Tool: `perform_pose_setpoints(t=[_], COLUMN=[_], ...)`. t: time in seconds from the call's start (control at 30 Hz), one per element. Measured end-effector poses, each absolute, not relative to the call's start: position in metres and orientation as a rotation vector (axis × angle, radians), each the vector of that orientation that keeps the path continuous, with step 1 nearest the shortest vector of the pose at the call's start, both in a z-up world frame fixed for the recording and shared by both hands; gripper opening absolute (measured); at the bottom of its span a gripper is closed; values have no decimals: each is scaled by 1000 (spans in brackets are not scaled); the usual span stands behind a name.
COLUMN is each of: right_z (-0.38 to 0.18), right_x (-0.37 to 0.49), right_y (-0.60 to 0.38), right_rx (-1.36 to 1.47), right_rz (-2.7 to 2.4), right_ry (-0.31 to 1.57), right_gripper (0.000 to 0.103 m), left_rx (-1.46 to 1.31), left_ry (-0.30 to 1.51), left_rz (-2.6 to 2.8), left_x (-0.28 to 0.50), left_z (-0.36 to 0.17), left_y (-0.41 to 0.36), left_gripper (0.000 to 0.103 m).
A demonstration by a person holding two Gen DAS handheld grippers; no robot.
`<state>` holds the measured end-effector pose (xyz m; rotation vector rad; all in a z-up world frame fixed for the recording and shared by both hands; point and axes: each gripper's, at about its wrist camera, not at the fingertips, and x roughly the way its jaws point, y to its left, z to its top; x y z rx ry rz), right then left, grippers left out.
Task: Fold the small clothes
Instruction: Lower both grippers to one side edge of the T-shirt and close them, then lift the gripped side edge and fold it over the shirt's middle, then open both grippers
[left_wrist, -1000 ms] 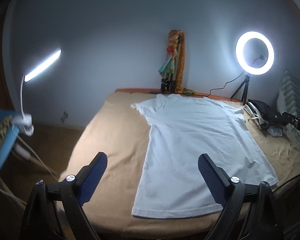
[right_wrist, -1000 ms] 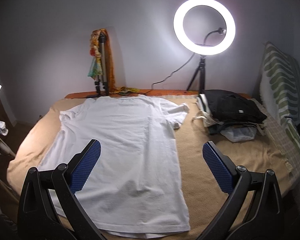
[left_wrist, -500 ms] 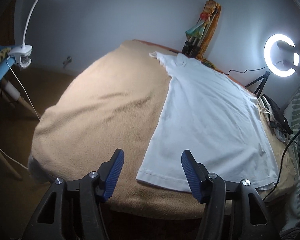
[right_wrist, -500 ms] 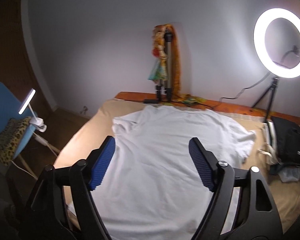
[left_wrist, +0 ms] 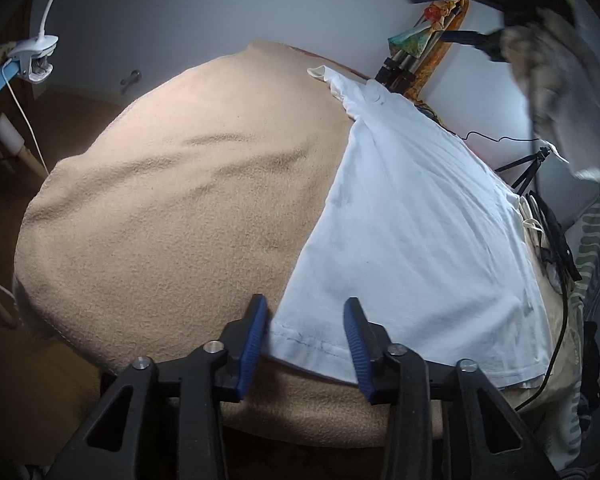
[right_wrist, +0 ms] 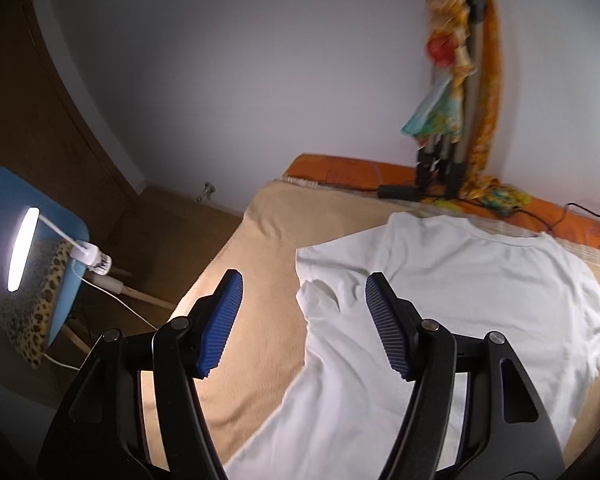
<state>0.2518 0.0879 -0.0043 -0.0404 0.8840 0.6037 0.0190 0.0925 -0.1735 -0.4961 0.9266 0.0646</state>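
Note:
A white T-shirt [left_wrist: 412, 216] lies flat on a tan blanket [left_wrist: 180, 216]. In the left wrist view its bottom hem faces me. My left gripper [left_wrist: 305, 308] is open, its blue pads either side of the hem's left corner, close above it. In the right wrist view the shirt [right_wrist: 440, 300] shows its left sleeve and collar. My right gripper [right_wrist: 302, 280] is open and hovers over the left sleeve and armpit. Neither gripper holds cloth.
A clip lamp [right_wrist: 20, 254] sits on a blue chair [right_wrist: 66, 280] left of the bed. A folded tripod with a colourful scarf [right_wrist: 456, 92] stands at the bed's far edge. Dark clothes and a cable [left_wrist: 556, 248] lie along the right side.
Both grippers have moved left and lower toward the shirt. The left one has closed in on the hem's left corner and narrowed. The right one has swung over to the left sleeve.

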Motion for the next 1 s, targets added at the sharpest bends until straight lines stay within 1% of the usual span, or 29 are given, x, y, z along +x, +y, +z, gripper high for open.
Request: perform_pose_setpoints(t=[0.03,0.1,0.13,0.17,0.2,0.27,0.43,0.6,0.67,0.7,0.73,0.77,1.0], right_z=[-15,-35,-45,-56,-66,-87,-127,-151,-160,-160,-158,-157,-127], right_x=[261,279,288,298,305,318,337,352,356,355,355,354,361], right_y=[99,119,128,137,144,159,195,209,208,207,205,203,170], right_rx=[-48,-65,-74,-82,-88,-104,-225,-315,-335,-338,-338,-344,-247], right_rz=[603,598,593,589,588,579,562,519,507,514,533,534,560], right_ry=[904,937,953,967,981,1010,1055,1078,1091,1080,1072,1070,1011], right_gripper=[67,67,66,65,64,64,58,47,29,28,16,8,5], left_rx=[-502,-531,-550,-568,-589,-628,-650,-641,-639,-639,-641,-637,-565], left_ry=[922,918,917,917,917,912,908,900,896,895,892,889,851], left_rz=[65,55,48,38,25,8,-3,-7,-6,-8,-12,-13,-49], left_x=[20,21,21,22,22,22,22,23,23,23,23,23,21], left_z=[-174,-176,-177,-178,-179,-180,-179,-176,-175,-175,-174,-172,-154], left_y=[94,98,101,103,106,111,114,116,116,116,115,116,105], left_gripper=[28,16,15,8,4,2,0,0,0,0,0,0,0])
